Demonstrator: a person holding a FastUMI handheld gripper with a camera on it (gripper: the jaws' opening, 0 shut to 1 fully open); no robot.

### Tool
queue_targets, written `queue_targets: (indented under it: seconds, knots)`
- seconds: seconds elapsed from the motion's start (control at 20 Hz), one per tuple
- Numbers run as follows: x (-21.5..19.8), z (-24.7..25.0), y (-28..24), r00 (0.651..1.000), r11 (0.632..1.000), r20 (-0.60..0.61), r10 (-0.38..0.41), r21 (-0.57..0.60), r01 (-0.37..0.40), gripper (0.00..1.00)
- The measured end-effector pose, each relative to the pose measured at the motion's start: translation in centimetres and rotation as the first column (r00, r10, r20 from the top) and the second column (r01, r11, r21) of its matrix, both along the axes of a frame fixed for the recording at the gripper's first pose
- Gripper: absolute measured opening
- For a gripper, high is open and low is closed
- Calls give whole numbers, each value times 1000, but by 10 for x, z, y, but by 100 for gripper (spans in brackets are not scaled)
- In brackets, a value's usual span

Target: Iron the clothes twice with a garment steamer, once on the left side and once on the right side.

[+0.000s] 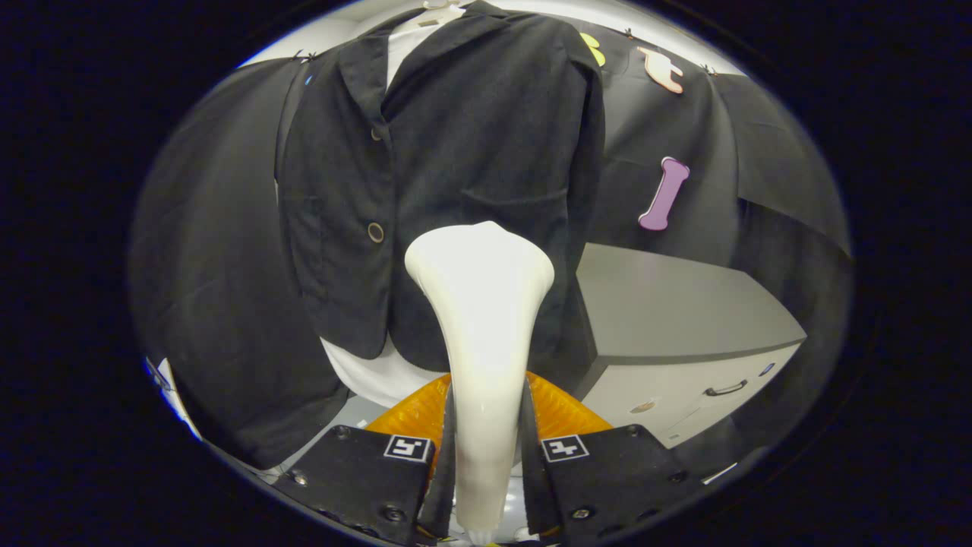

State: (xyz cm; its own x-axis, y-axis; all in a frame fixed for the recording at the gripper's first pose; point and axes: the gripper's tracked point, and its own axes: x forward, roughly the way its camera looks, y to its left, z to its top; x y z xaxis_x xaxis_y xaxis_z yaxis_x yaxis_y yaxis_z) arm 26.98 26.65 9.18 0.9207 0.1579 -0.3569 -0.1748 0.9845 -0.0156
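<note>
A black jacket (pixel 456 182) hangs on a hanger over a white garment, straight ahead of my fingers. My gripper (pixel 486 441) is shut on the white garment steamer (pixel 482 304), whose handle runs up between both fingers (pixel 437 463). The steamer's broad head stands upright against the jacket's lower front, just right of the button line and below the right-hand pocket. A brass button (pixel 376 232) shows to the left of the head. The white garment's hem (pixel 372 372) hangs out below the jacket.
A grey cabinet (pixel 683 311) with a drawer handle (pixel 725 390) stands to the right of the jacket. Black cloth walls close in behind and on both sides. An orange ribbed object (pixel 562 410) lies below the jacket, just beyond my fingers.
</note>
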Motion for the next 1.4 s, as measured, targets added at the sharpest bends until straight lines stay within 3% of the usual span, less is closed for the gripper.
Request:
queue_targets:
  seconds: [0.5,0.75,1.1,1.4]
  knots:
    - [10,-78,4,990,1000,-141,9,2,-9,40]
    - [11,-88,2,985,1000,-170,-1,7,2,40]
    - [7,-42,-9,994,999,-108,-26,32,29,40]
    - [-11,60,0,1000,998,28,-4,63,3,40]
